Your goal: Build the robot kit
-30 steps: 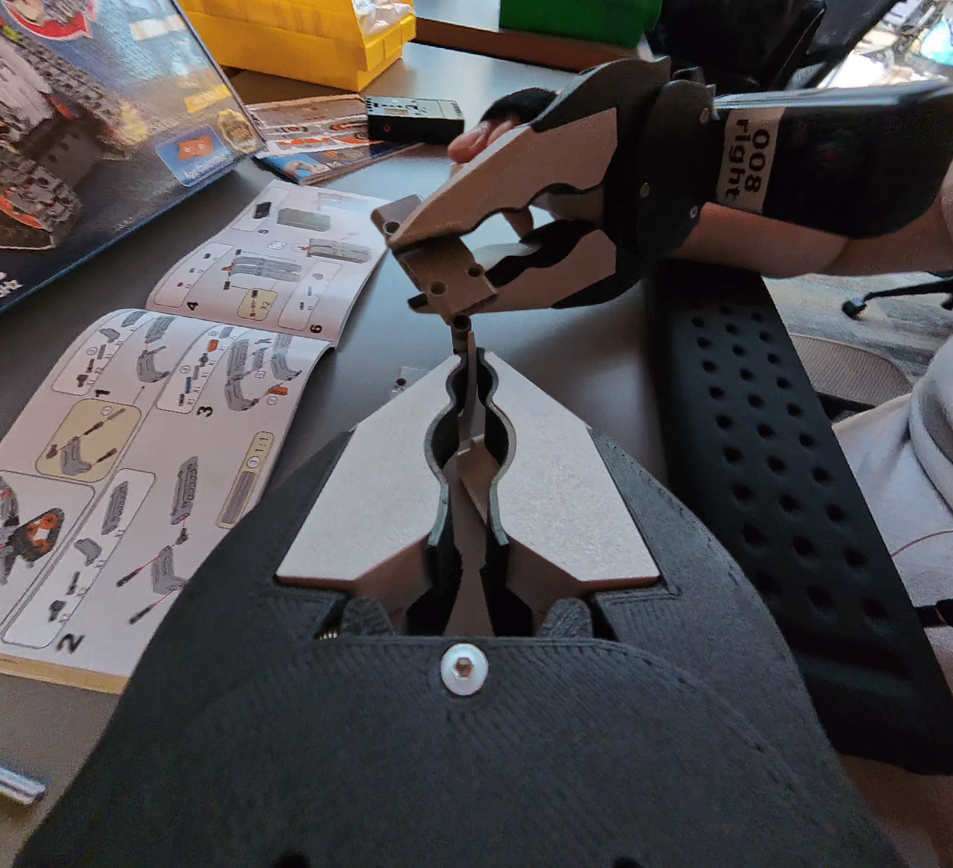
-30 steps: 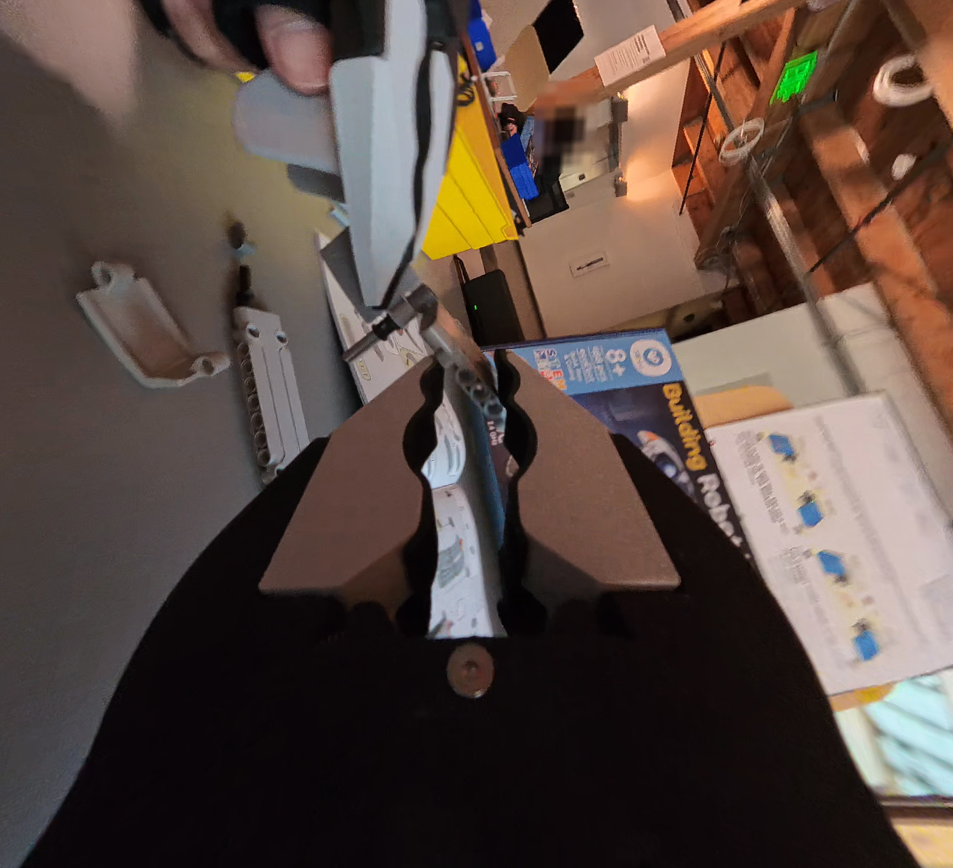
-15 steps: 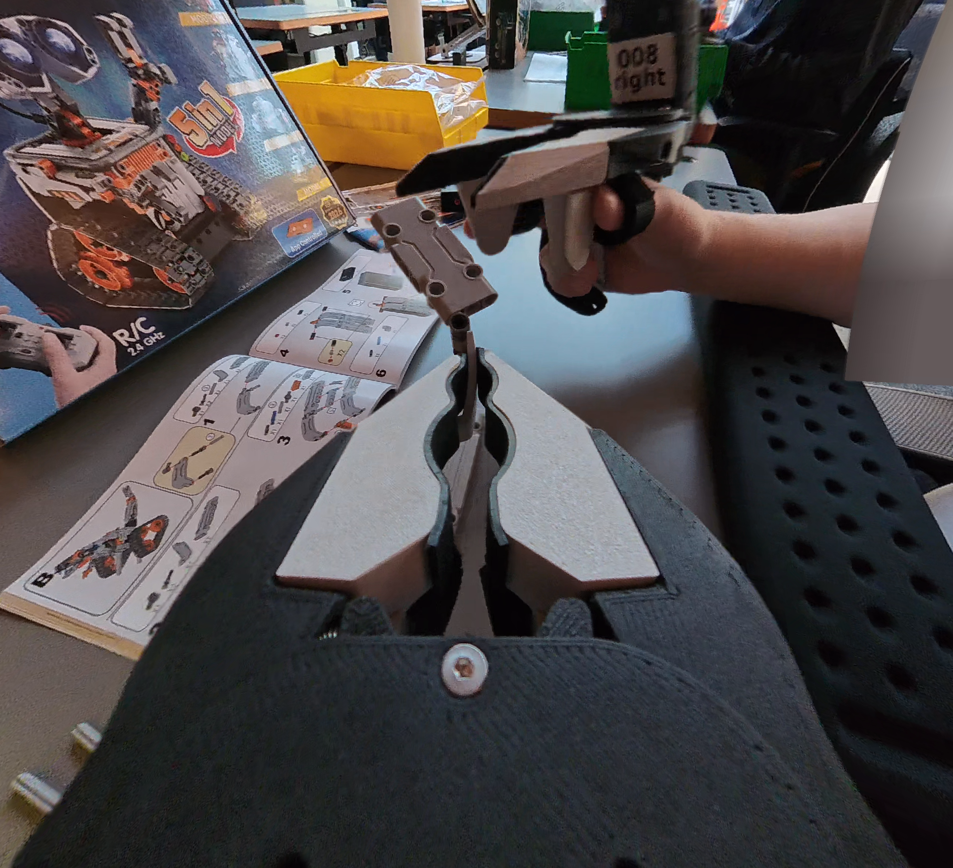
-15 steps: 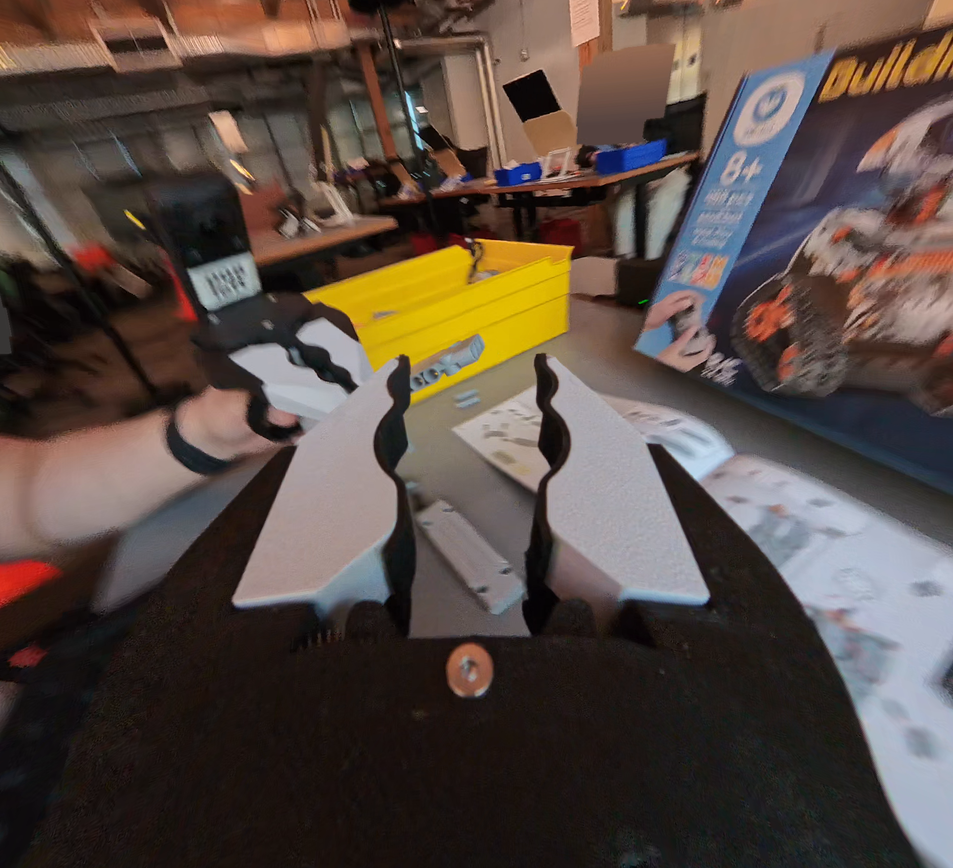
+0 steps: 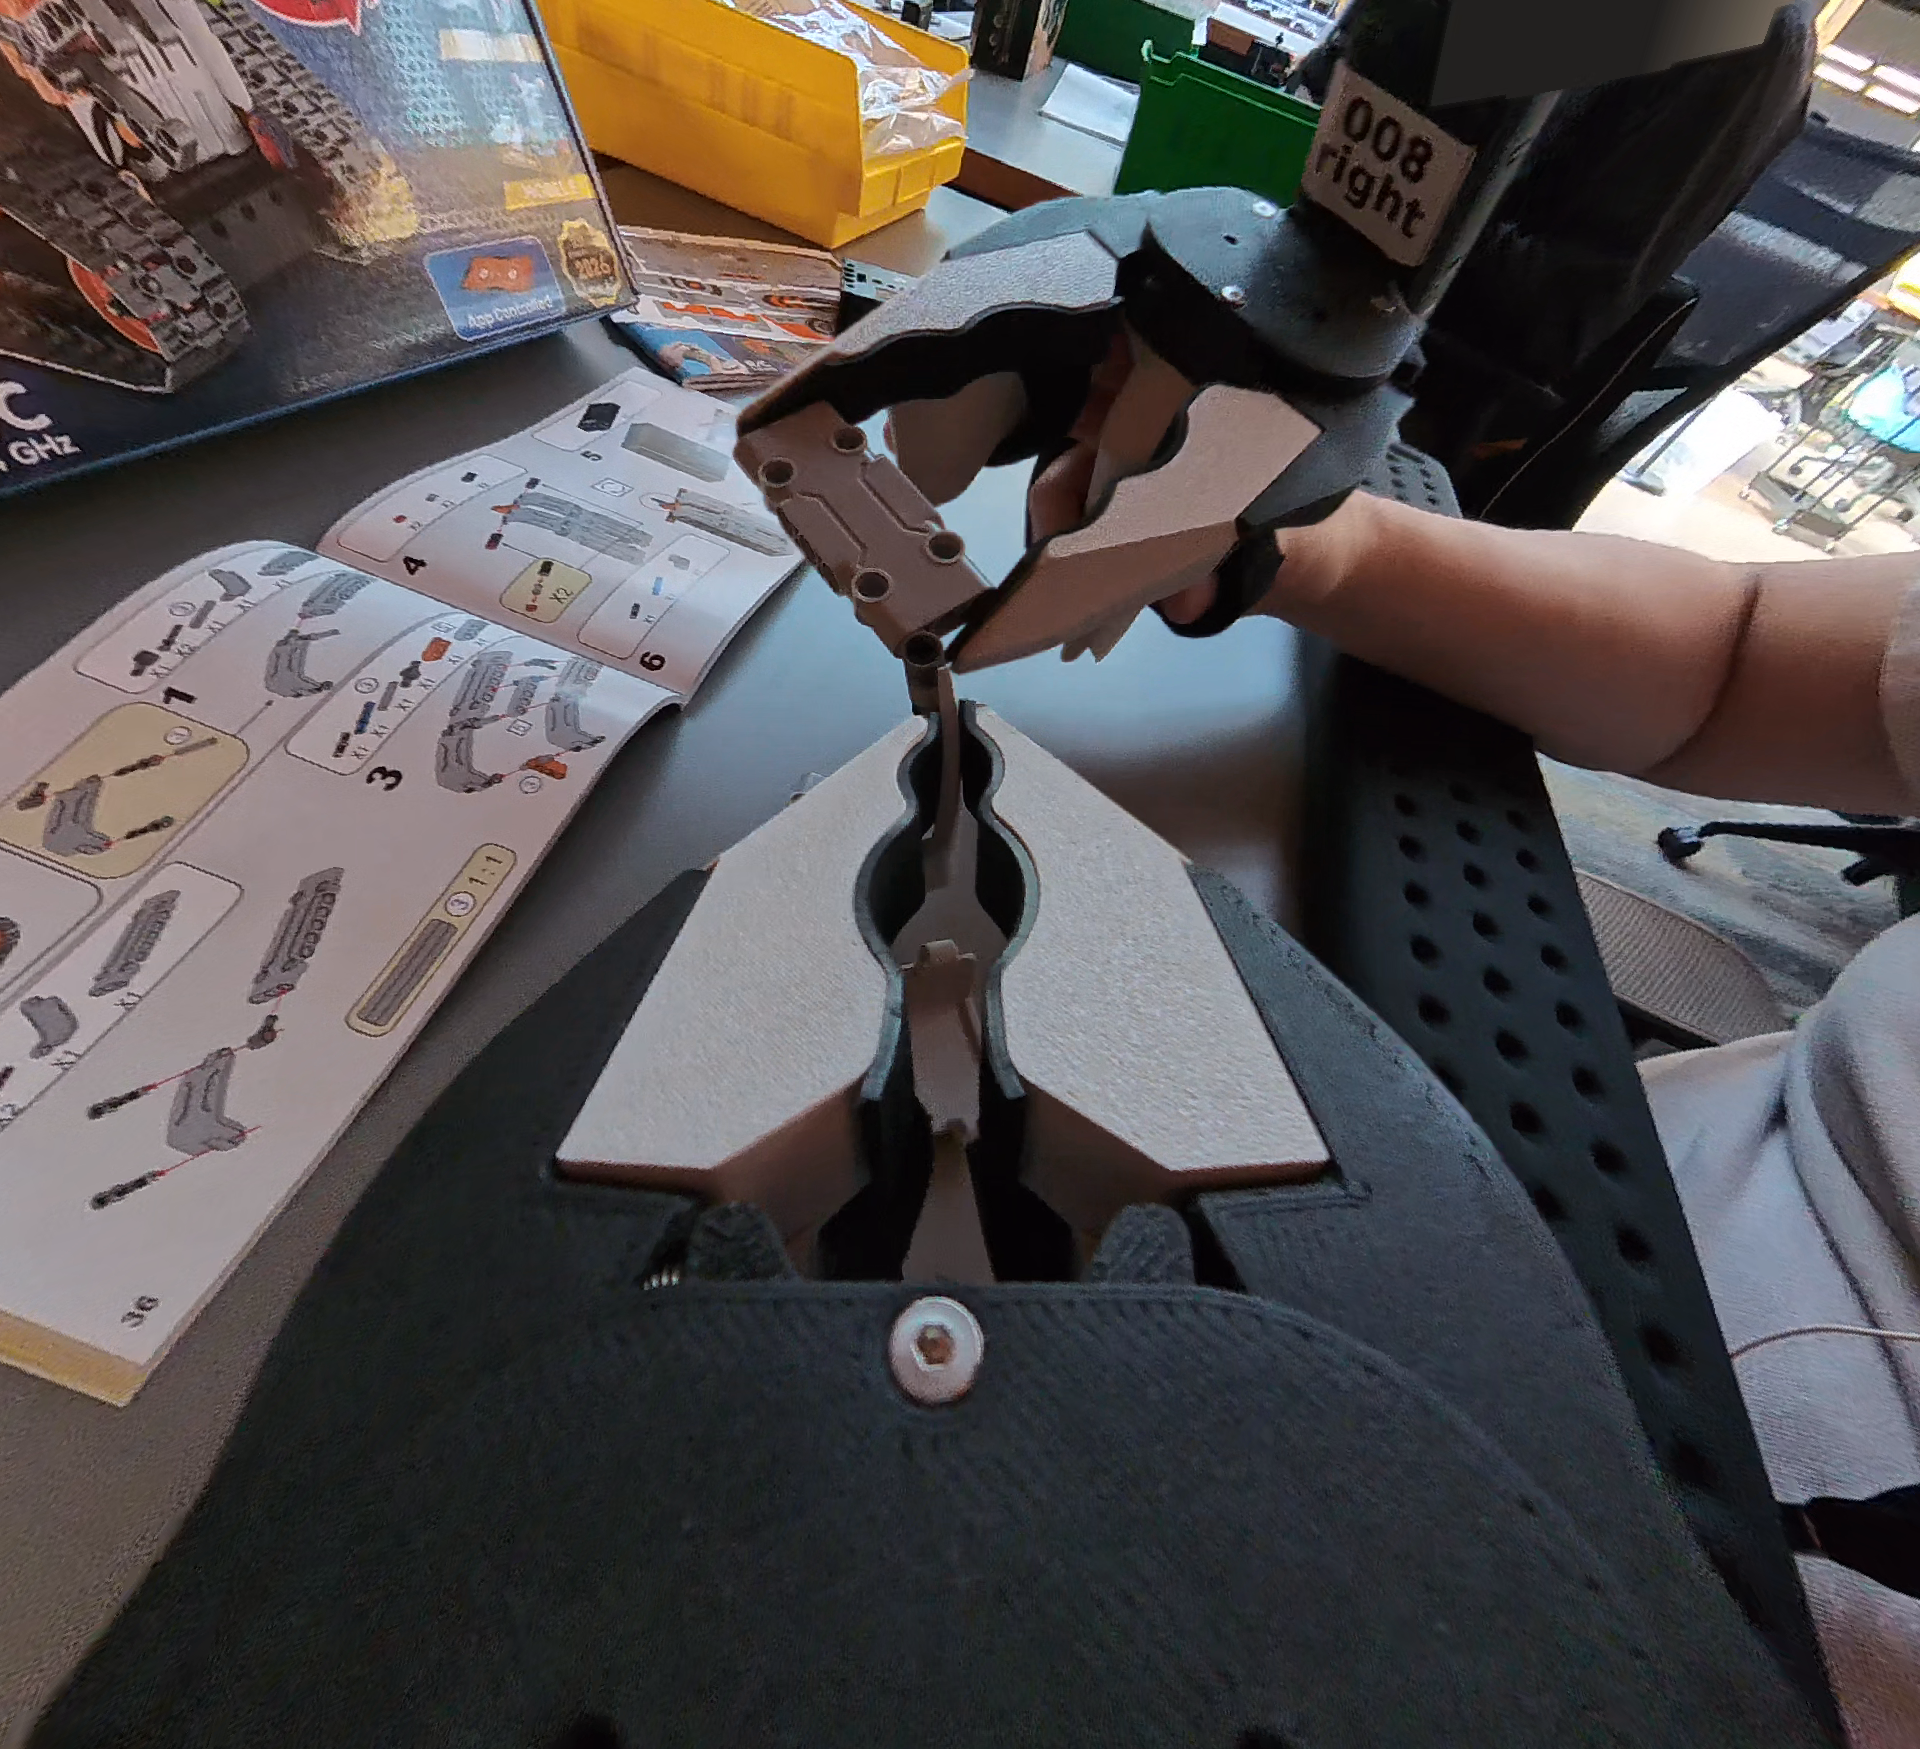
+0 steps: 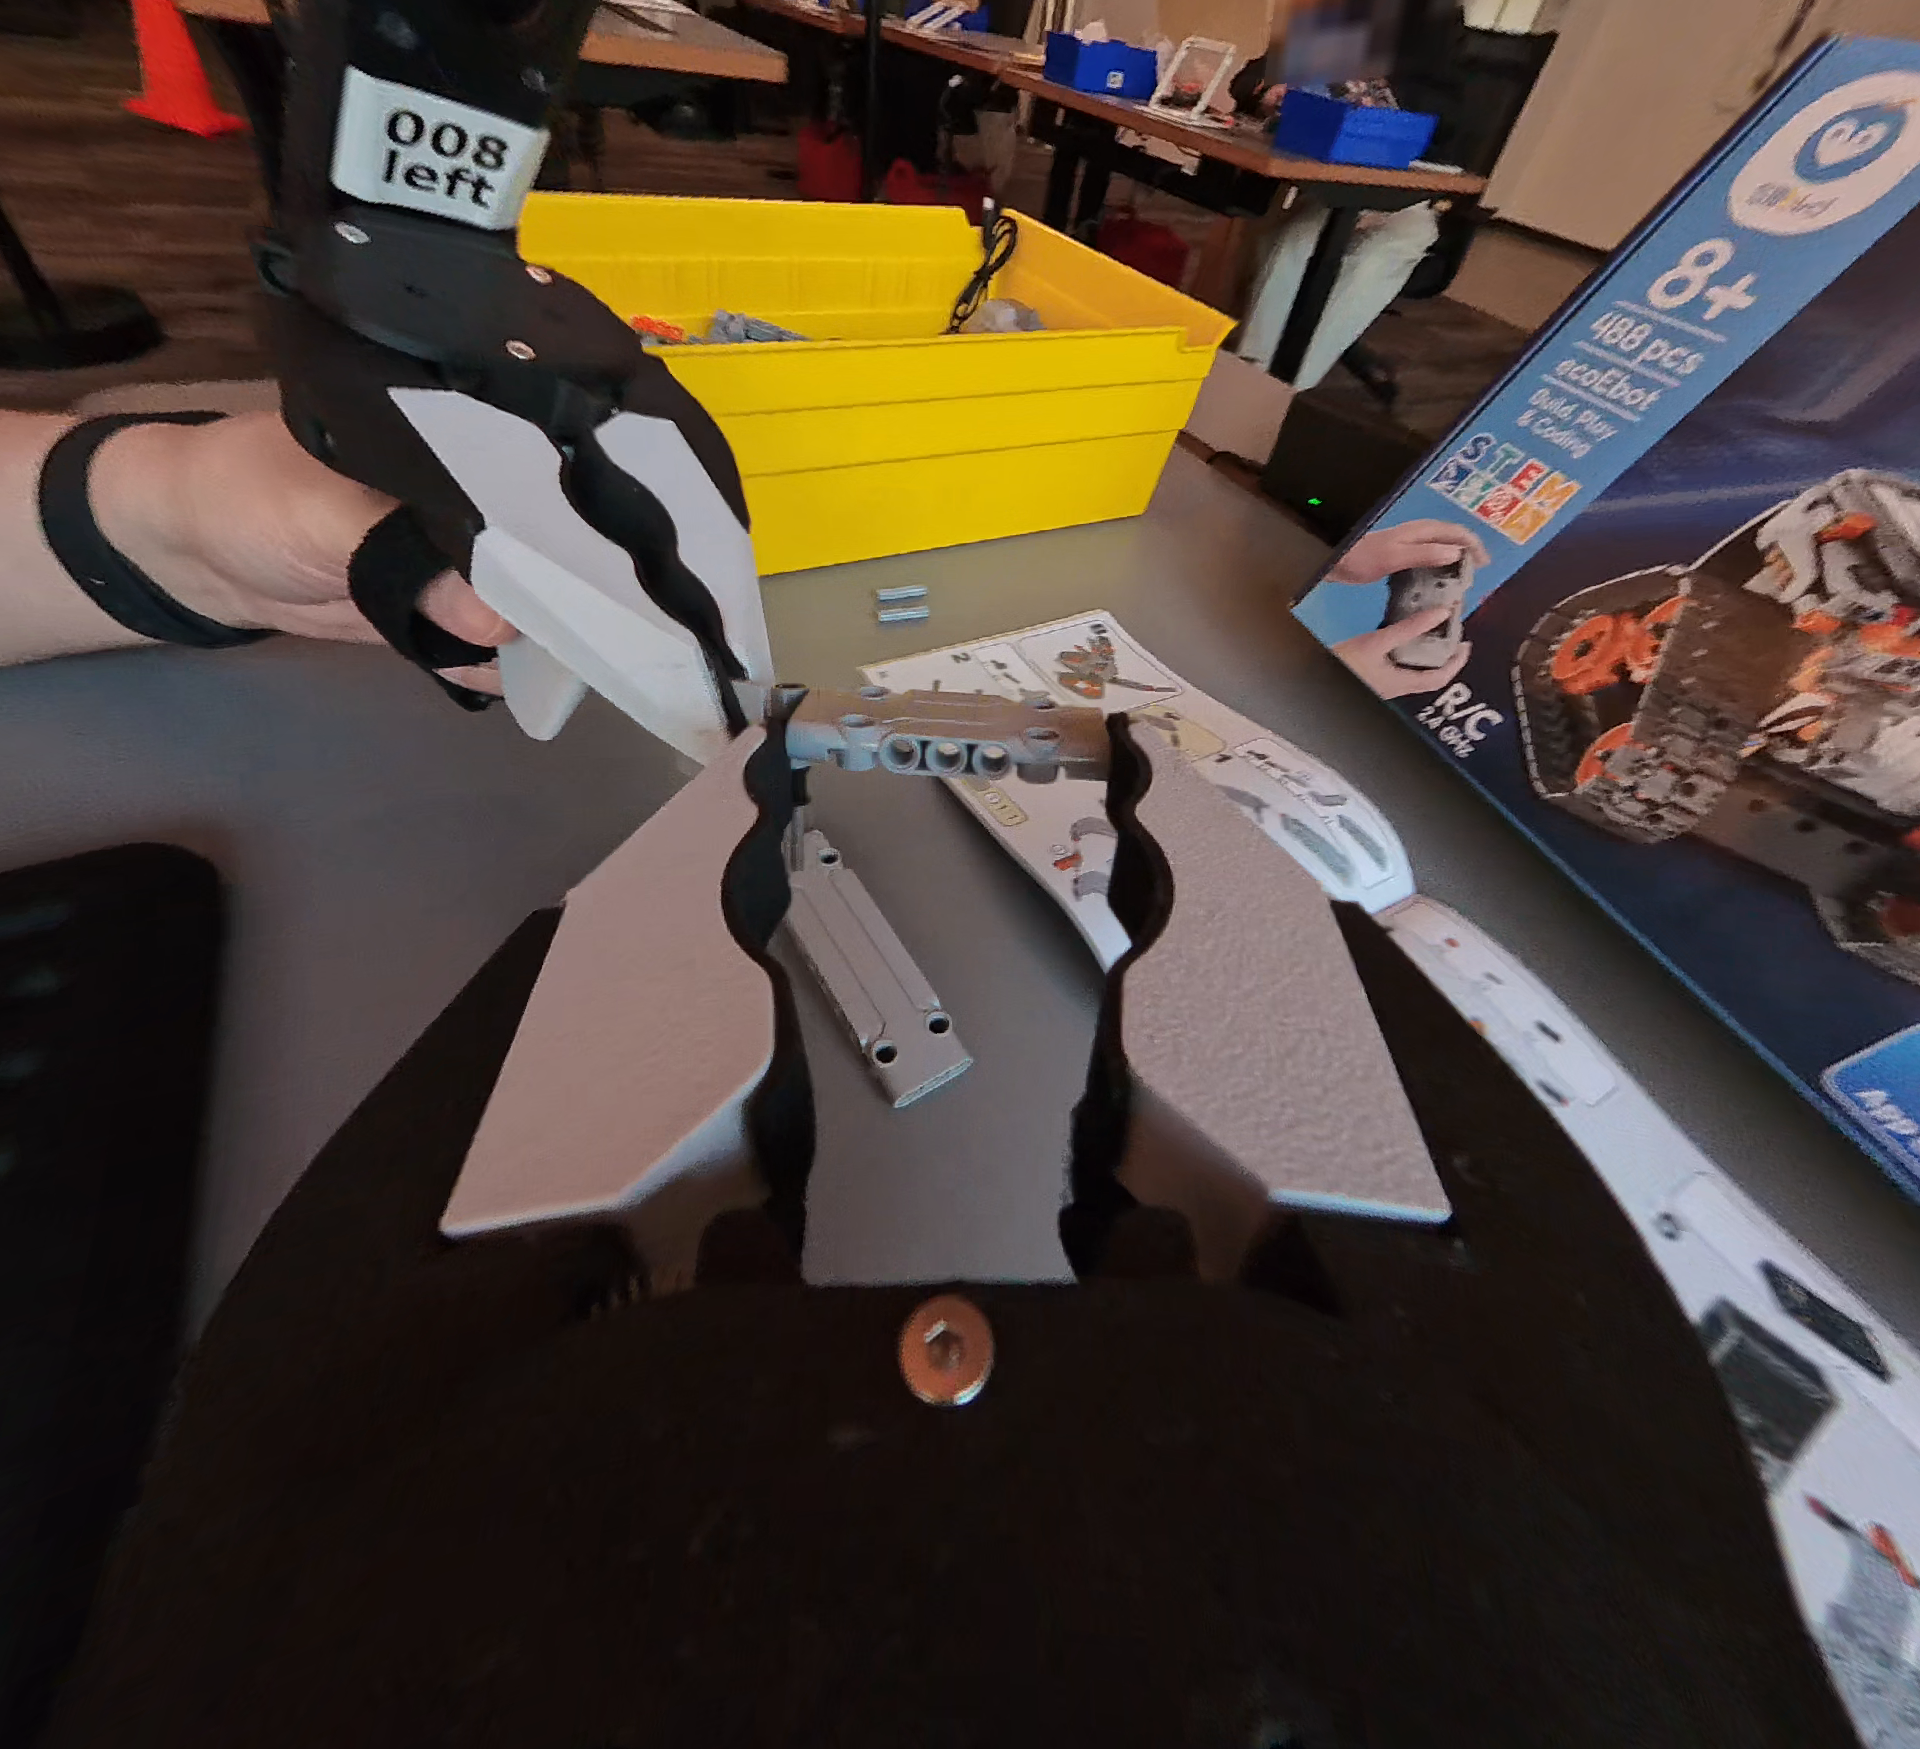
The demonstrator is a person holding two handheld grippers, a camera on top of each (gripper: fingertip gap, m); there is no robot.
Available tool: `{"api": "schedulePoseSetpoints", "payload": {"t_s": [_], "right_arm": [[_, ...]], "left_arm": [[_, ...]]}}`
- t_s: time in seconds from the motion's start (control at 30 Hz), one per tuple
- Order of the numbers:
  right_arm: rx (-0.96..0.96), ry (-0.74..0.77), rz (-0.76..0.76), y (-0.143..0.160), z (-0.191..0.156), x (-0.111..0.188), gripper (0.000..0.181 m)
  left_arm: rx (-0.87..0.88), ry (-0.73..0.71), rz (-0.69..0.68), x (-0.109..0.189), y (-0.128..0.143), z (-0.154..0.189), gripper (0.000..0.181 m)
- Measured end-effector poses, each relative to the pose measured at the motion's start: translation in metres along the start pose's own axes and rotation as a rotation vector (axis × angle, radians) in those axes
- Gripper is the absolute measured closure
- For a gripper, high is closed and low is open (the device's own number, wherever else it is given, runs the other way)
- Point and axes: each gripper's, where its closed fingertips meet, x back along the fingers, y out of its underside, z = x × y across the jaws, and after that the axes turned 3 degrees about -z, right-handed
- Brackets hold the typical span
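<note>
Plastic beam (image 6: 940,743), light and stiff, spans my right hand-held gripper (image 6: 940,733), fingers spread, gripping its ends; my left hand-held gripper (image 5: 951,733) pinches its thin pin, above the worktop (image 6: 312,785).

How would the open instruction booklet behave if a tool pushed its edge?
The booklet is probably floppy: its thin pages bow up at the fold. It looks light and would likely slide on the smooth table, or buckle.
</note>
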Motion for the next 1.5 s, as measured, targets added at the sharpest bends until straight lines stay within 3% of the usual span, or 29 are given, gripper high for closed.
{"api": "schedulePoseSetpoints", "payload": {"t_s": [0.27, 0.4, 0.53, 0.7, 0.77, 0.87, 1.0, 1.13, 1.3, 1.5], "right_arm": [[-0.401, -0.242, 0.052, -0.003, -0.007, 0.002, 0.121], [-0.476, -0.291, 0.076, -0.004, -0.007, 0.003, 0.122], [-0.703, -0.371, 0.145, -0.013, 0.000, 0.010, 0.114], [-0.949, -0.523, 0.143, -0.010, -0.002, 0.013, 0.116], [-0.953, -0.589, 0.100, -0.007, -0.013, 0.012, 0.132], [-0.895, -0.652, 0.020, -0.001, -0.029, 0.012, 0.174], [-0.864, -0.629, 0.046, -0.004, -0.027, 0.014, 0.175], [-0.795, -0.530, 0.083, -0.007, -0.020, 0.011, 0.175], [-0.738, -0.472, 0.123, -0.015, -0.019, 0.011, 0.176], [-0.697, -0.446, 0.114, -0.017, -0.027, 0.005, 0.175]], "left_arm": [[0.282, 0.261, 0.087, 0.004, -0.012, 0.020, 0.181], [0.334, 0.304, 0.110, 0.004, -0.013, 0.021, 0.181], [0.159, 0.172, 0.084, 0.005, -0.012, 0.012, 0.181], [-0.345, -0.071, -0.048, 0.001, 0.001, 0.008, 0.181], [-0.534, -0.153, -0.097, -0.003, 0.008, 0.009, 0.181], [-0.676, -0.191, -0.153, -0.009, 0.018, 0.012, 0.180], [-0.693, -0.225, -0.112, -0.009, 0.013, 0.012, 0.179], [-0.577, -0.210, -0.063, -0.008, 0.005, 0.013, 0.156], [-0.479, -0.239, -0.009, -0.003, -0.005, 0.005, 0.163], [-0.514, -0.281, -0.017, -0.003, -0.003, 0.000, 0.170]]}}
